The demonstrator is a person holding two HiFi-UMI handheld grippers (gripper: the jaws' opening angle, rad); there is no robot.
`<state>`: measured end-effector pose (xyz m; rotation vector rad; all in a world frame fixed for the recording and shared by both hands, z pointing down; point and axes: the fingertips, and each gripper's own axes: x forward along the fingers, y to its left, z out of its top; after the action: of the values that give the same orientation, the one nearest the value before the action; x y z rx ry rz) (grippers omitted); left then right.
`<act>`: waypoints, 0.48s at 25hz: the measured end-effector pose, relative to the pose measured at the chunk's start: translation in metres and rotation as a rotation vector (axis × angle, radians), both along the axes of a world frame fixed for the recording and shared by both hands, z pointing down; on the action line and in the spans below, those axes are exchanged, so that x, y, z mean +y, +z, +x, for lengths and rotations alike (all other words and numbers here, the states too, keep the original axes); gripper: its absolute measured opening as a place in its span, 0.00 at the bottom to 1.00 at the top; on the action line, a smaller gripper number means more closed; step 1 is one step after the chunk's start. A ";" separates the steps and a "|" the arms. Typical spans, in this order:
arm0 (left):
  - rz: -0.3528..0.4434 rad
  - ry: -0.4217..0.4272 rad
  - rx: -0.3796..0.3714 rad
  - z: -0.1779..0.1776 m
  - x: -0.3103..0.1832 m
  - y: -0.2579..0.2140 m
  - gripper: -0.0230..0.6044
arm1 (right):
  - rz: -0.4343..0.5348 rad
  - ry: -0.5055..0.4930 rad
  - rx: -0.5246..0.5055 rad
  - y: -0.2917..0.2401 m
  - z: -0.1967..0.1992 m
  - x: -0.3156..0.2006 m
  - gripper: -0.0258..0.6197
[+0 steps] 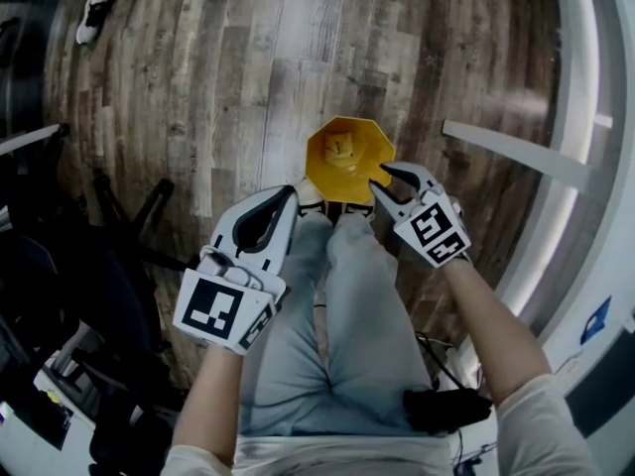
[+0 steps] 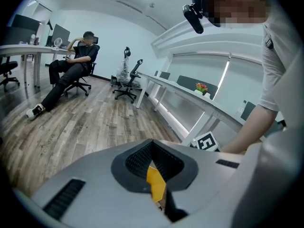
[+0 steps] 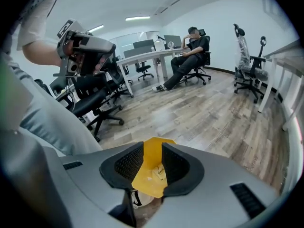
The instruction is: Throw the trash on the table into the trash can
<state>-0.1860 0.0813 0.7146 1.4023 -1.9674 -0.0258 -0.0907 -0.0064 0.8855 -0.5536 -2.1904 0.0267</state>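
Observation:
A yellow trash can (image 1: 349,162) stands on the wood floor just past the person's shoes, with a small pale piece of trash (image 1: 344,150) lying inside it. My right gripper (image 1: 382,175) hangs over the can's right rim, its jaws open and nothing between them. Through that gap, in the right gripper view, the can (image 3: 148,177) and the trash (image 3: 160,174) show below my right gripper (image 3: 152,150). My left gripper (image 1: 290,194) hovers left of the can, shut and empty. A sliver of the can (image 2: 156,183) shows behind my left gripper (image 2: 153,145).
The person's grey trouser legs (image 1: 337,335) fill the lower middle. Black office chairs (image 1: 60,296) crowd the left. A white desk edge (image 1: 516,152) curves along the right. Farther off a person sits in a chair (image 3: 192,56) among desks and more chairs (image 2: 128,80).

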 end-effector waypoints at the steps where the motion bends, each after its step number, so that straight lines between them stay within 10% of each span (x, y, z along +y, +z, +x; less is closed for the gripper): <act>1: 0.002 0.003 -0.004 -0.001 -0.001 -0.009 0.04 | -0.005 0.007 -0.010 -0.013 -0.003 -0.001 0.25; 12: 0.035 0.027 -0.018 0.002 -0.003 -0.141 0.04 | -0.088 0.021 -0.171 -0.212 -0.024 -0.009 0.10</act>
<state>-0.1841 0.0778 0.5740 1.4567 -1.9715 -0.0354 -0.1147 -0.0151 0.6731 -0.6012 -2.3708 0.0907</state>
